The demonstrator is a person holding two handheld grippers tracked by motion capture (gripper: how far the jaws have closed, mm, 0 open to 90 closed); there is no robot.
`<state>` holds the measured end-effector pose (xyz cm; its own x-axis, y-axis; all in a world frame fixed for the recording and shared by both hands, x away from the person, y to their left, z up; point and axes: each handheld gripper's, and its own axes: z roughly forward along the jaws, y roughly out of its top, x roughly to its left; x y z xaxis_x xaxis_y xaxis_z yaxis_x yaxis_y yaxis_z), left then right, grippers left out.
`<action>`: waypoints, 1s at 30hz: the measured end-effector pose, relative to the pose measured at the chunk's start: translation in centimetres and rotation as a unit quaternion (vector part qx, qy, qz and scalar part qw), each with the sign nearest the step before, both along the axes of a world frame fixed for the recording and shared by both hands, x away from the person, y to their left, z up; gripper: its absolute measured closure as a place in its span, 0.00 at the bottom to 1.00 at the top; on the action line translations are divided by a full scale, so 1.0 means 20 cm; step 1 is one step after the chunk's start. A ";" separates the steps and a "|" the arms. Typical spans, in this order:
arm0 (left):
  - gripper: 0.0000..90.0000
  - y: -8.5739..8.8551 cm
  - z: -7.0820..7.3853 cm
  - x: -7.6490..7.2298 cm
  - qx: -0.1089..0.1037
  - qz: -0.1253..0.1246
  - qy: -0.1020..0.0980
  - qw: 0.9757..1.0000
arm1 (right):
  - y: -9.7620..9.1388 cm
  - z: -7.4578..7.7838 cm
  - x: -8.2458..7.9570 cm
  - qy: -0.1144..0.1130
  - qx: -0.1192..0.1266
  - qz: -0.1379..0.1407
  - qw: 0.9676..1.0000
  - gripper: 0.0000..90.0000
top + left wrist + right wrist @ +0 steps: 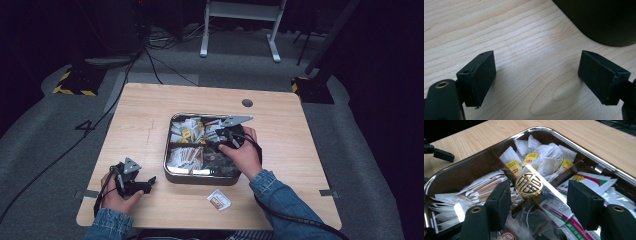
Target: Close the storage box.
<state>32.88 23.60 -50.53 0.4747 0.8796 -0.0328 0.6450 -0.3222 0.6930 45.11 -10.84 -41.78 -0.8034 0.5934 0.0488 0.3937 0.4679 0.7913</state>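
My left gripper (148,184) rests low on the wooden table (145,120), jaws spread wide and empty, beside the metal tray (170,172). Further out, my right gripper (541,202) hangs over the tray's packets with jaws wide apart, holding nothing, the gold knob (528,184) between them.

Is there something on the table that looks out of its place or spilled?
Yes. One sachet lies alone on the table, in front of the metal tray, while all the other sachets and tea bags sit inside the tray's compartments. Nothing looks damaged.
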 end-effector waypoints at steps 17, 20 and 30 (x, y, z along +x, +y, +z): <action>0.17 0.00 0.00 -0.01 0.001 0.005 0.000 1.000 | -0.29 0.15 0.00 0.005 0.032 -0.019 0.999 0.40; 0.17 0.00 0.00 -0.01 0.000 0.005 0.000 1.000 | -0.38 0.16 0.01 0.008 0.043 -0.031 0.999 0.39; 0.17 0.00 0.00 -0.01 0.000 0.005 0.000 1.000 | -0.59 0.14 0.00 0.007 0.049 -0.047 0.998 0.37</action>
<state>32.67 23.55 -50.54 0.4661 0.8841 -0.0324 0.6479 -0.3162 0.6930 45.09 -22.69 -38.98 -0.7429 0.6583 0.1215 0.4436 0.3482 0.8258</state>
